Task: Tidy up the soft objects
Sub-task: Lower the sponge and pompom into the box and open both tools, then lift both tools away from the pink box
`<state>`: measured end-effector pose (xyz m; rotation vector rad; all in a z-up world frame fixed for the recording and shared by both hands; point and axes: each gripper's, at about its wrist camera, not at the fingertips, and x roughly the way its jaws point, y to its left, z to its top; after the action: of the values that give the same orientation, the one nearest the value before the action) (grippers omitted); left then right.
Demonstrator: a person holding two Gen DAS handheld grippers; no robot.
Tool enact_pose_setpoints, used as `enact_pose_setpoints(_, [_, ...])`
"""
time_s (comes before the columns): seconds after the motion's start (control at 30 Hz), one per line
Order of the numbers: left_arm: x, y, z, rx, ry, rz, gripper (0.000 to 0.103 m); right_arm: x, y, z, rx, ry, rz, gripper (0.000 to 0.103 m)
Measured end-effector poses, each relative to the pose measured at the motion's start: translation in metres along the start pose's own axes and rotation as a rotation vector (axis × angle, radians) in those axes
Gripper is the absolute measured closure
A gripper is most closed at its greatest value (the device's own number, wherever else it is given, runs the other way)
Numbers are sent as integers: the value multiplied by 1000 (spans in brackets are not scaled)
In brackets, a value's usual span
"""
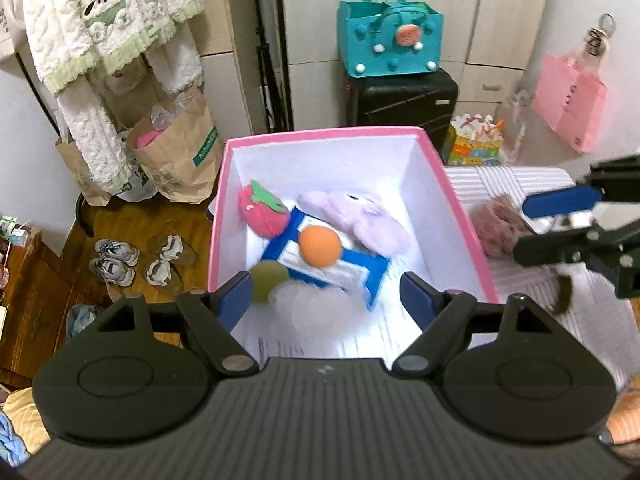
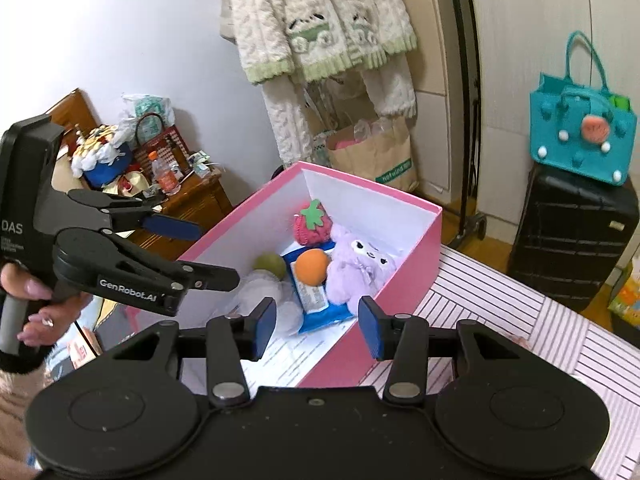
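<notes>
**Both grippers over pink box, nothing held**

Left gripper [image 1: 326, 294]: jaws spread wide, empty, above the near end of the pink box [image 1: 460, 196]. Right gripper [image 2: 316, 326]: jaws wide, empty, at the box's near wall. Inside the box: strawberry plush [image 2: 312, 224], purple plush doll [image 2: 358, 270], orange ball [image 2: 310, 266] resting on a blue packet [image 2: 320, 308], green ball [image 2: 271, 266]. White blurred object [image 1: 308, 306] beside the green ball, possibly a fluffy pompom. Box sits on a striped cloth [image 2: 500, 312].

One pink box [image 1: 460, 208] holds one strawberry plush [image 1: 262, 212], one purple plush [image 1: 360, 220], one orange ball [image 1: 320, 246], one green ball [image 1: 268, 280], one blue packet [image 1: 360, 272].
</notes>
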<state>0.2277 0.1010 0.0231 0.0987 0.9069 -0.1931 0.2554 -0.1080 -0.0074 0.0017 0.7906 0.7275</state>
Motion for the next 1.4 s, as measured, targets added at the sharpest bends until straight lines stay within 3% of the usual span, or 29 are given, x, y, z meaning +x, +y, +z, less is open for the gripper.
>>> enact_pose_setpoints(0.33, [-76, -41, -36, 87, -58, -49, 18, -61, 37, -28, -98, -56, 19, 43])
enact_pose_setpoints(0.63, [-112, -72, -62, 153, -81, -78, 15, -104, 58, -61, -163, -80, 38, 40])
enact_pose_setpoints(0.9, [-123, -98, -83, 176, -75, -67, 15, -131, 59, -90, -181, -73, 53, 36])
enact_pose_setpoints(1.4, [-97, -148, -98, 250, -4, -150, 15, -149, 48, -131, -189, -48, 1, 27])
